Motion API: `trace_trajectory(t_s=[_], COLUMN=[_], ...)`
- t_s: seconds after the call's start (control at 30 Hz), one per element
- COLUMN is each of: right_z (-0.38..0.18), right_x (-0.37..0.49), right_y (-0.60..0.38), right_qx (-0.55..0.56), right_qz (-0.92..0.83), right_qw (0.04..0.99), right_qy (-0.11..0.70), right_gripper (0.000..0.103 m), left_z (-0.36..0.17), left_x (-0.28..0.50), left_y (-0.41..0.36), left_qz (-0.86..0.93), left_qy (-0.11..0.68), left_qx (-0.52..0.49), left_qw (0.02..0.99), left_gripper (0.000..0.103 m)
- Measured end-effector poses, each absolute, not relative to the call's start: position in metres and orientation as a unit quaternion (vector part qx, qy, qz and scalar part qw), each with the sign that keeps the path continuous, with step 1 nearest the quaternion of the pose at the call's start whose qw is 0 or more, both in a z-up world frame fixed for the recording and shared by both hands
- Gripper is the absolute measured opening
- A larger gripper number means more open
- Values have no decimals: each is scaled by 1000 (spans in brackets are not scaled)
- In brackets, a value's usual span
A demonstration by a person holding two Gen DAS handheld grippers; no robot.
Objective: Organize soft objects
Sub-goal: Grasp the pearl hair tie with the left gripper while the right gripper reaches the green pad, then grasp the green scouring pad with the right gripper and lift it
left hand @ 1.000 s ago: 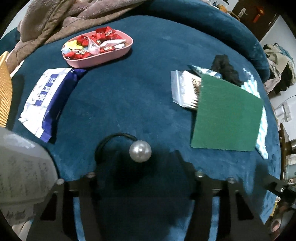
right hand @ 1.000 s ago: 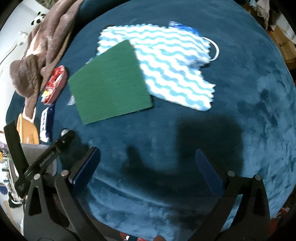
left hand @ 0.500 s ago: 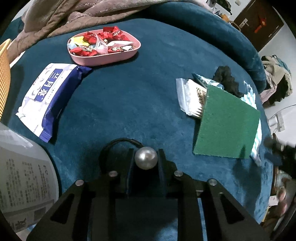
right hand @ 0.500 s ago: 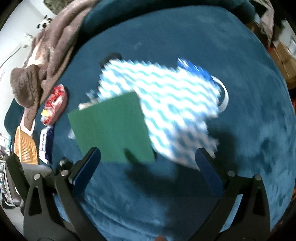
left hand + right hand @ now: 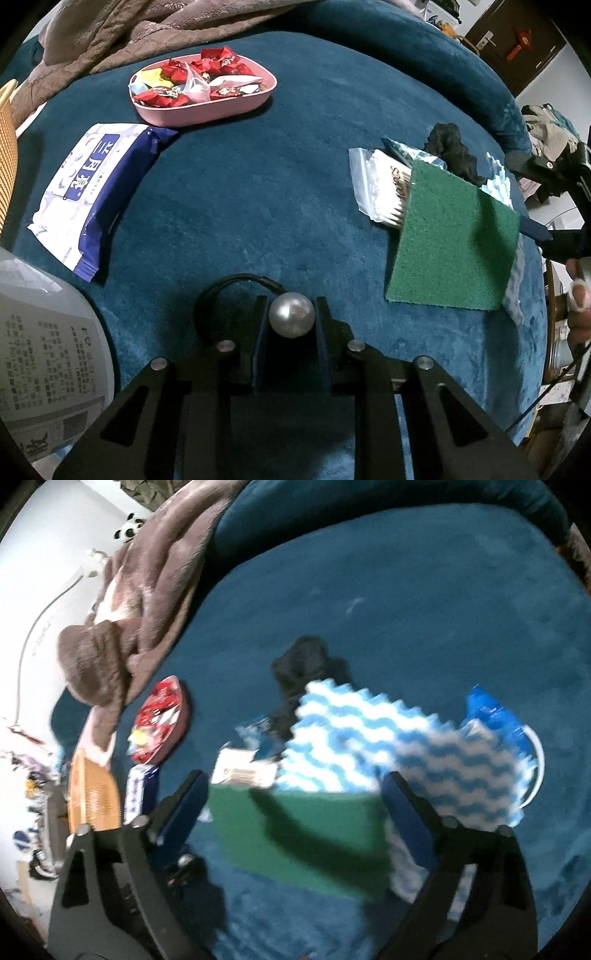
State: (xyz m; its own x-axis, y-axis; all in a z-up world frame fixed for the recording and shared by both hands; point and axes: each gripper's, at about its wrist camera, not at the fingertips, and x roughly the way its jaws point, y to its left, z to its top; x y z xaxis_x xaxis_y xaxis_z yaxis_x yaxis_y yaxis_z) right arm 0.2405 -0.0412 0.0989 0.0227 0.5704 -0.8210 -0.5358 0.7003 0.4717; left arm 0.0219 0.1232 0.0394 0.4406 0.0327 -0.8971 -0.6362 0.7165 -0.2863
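The left gripper (image 5: 291, 321) is nearly closed, its 2 fingers pinching the pearl bead (image 5: 291, 319) of a black hair tie (image 5: 225, 286). The right gripper (image 5: 291, 801) is spread wide, holding nothing, over the green scouring pad (image 5: 295, 834).

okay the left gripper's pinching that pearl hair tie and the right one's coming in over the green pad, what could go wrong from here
1. The left gripper grips only the round pearl; it could squirt out, and the black elastic loop trails on the plush.
2. The green scouring pad overlaps the cotton swab bag and the wavy blue cloth, so the open right gripper may drag them along.
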Motion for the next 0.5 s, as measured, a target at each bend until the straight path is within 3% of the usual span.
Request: trace_trajectory(t_s=[0.5], right_z=[107], right_x=[170], right_y=[-82], right_qx=[44], right_qz=[463], right_qw=[615], right_qy=[637], right_gripper=[92], left_z=[41], left_x=[21], left_y=[120], left_qz=[214], left_qy=[488], left_qx=[-306], left_qw=[789], left_gripper=[23])
